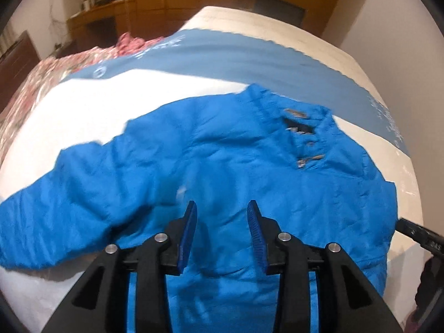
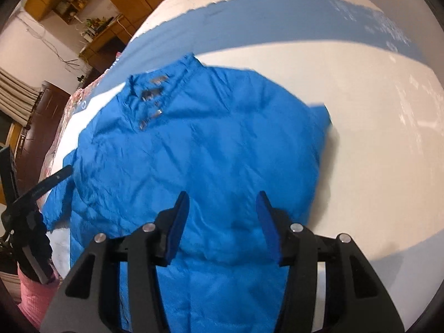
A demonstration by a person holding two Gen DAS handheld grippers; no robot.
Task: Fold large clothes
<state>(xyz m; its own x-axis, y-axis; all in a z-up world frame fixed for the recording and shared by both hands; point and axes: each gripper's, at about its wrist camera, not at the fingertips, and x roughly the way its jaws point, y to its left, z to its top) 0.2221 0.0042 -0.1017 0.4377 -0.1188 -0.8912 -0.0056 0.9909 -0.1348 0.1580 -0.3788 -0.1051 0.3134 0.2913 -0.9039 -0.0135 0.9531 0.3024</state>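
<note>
While my left tongs [image 1: 221, 211] and right tongs [image 2: 222, 202] hang apart and empty, I see the crinkled, quilted bright-blue jacket [image 1: 222, 166] lying on the white-and-blue bed sheet [image 1: 138, 94].

No legible text found.
White print on the blue band of the bed cover [image 1: 277, 63] and the labels at the jacket collar [image 1: 298, 127] are too blurred to read.

The left gripper [image 1: 222, 208] and the right gripper [image 2: 222, 198] both point steeply downward with their blue-padded jaws parted and nothing pinched between them (the right pair stands the wider).
</note>
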